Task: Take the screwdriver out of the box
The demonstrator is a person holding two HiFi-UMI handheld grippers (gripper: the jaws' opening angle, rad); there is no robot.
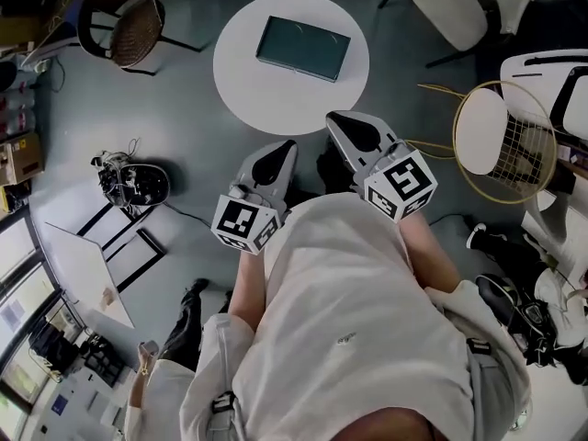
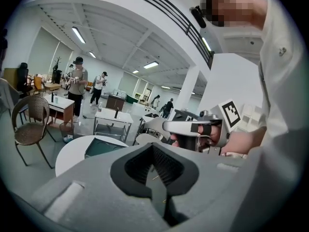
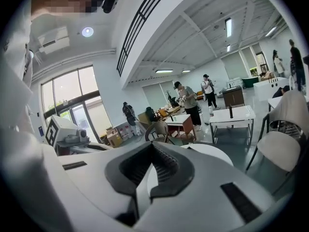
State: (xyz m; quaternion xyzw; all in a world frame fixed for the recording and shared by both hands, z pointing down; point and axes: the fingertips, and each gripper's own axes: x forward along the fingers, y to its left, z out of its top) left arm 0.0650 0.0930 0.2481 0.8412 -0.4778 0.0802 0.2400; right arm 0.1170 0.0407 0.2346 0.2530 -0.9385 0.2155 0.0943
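**Operator:** How are the jaws of the left gripper (image 1: 283, 148) set?

**Technician:** They are closed together at the tips. Nothing is held between them, as is shown in the left gripper view.

**Operator:** And the right gripper (image 1: 342, 119)?

**Technician:** Its jaws are likewise brought together, with nothing clamped. Only the pale table top is seen through the hollow behind the tips.

**Operator:** Where are both grippers held?

**Technician:** They are held side by side in front of the person's white shirt (image 1: 358, 320). The left one is a little lower in the head view. Both are aimed toward the round white table (image 1: 243, 85).

**Operator:** Where is the box located?

**Technician:** The box (image 1: 303, 49), dark green and flat, is laid on that table toward its far side, well apart from both grippers. Its lid appears closed. The screwdriver is not exposed in any view.

**Operator:** What is placed around the table?

**Technician:** A wicker chair (image 1: 124, 21) is set to the left, and a wire-backed chair (image 1: 505, 136) to the right.
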